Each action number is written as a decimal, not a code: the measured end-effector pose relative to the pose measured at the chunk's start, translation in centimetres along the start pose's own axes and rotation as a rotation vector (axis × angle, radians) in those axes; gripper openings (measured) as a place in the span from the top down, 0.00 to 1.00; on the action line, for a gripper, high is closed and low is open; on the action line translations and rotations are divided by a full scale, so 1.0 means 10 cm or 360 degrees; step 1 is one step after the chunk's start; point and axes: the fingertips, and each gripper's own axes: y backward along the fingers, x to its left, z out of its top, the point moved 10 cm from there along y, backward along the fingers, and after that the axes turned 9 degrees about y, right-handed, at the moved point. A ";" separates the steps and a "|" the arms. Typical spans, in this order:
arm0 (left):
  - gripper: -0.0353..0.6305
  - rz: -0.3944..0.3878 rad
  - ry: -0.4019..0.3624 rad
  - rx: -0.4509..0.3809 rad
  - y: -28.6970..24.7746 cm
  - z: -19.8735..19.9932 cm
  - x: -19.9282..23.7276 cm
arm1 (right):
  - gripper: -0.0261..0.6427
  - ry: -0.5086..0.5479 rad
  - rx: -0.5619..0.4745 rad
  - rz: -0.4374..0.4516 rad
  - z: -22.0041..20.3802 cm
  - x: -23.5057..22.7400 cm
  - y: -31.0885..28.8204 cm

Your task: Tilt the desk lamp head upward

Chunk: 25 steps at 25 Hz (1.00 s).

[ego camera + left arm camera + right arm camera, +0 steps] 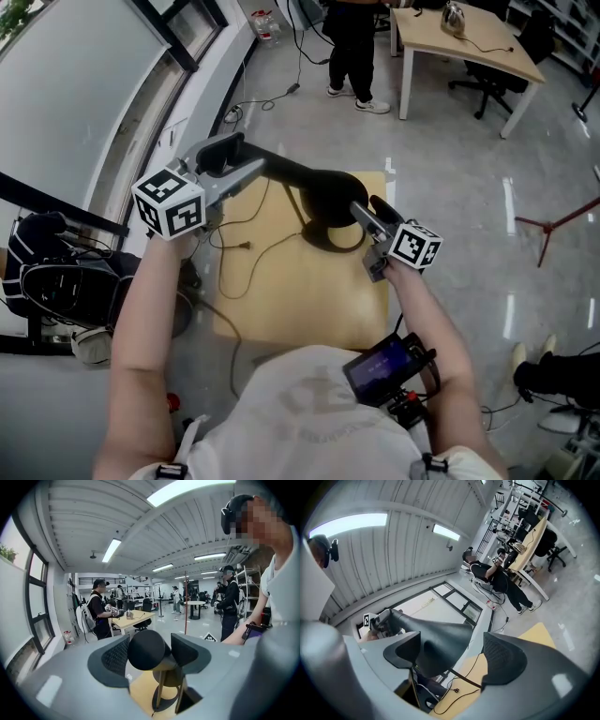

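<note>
Counter: one small wooden counter (281, 309), with the lamp towards its far end.
Desk lamp: one, black (314, 183), standing on one round base (330, 244). Its head lies roughly level, stretched between my two grippers.
Handling: I judge the head stiff, light and smooth-skinned, so a lazy grip could slide along it. The joint probably holds by friction, and the base may skid or tip if I lever hard.
Where to hold: the narrow rounded rear end with my left, the wider cone with my right, then rock the wide end up. I can't make out the joint itself.
Cord: one thin cord (267, 248) trailing across the counter, likely the lamp's own.
Left gripper (230, 169): fingers (115, 657) released, spread either side of the rounded rear end (146, 649) without squeezing it.
Right gripper (370, 214): fingers (504, 660) released, with the cone (440, 641) between them, close to one finger and clear of the other.
</note>
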 end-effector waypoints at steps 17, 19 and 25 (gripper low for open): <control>0.54 -0.0076 0.0047 -0.0060 0.06 -0.05 0.07 | 0.44 -0.0131 -0.0095 0.0016 0.04 0.17 -0.06; 0.55 -0.0085 0.0079 -0.0064 0.07 -0.06 0.10 | 0.45 -0.0088 -0.0092 -0.0003 0.11 0.21 -0.04; 0.55 -0.0112 0.0164 -0.0094 0.09 -0.14 0.14 | 0.45 0.0015 -0.0049 -0.0106 0.26 0.20 0.07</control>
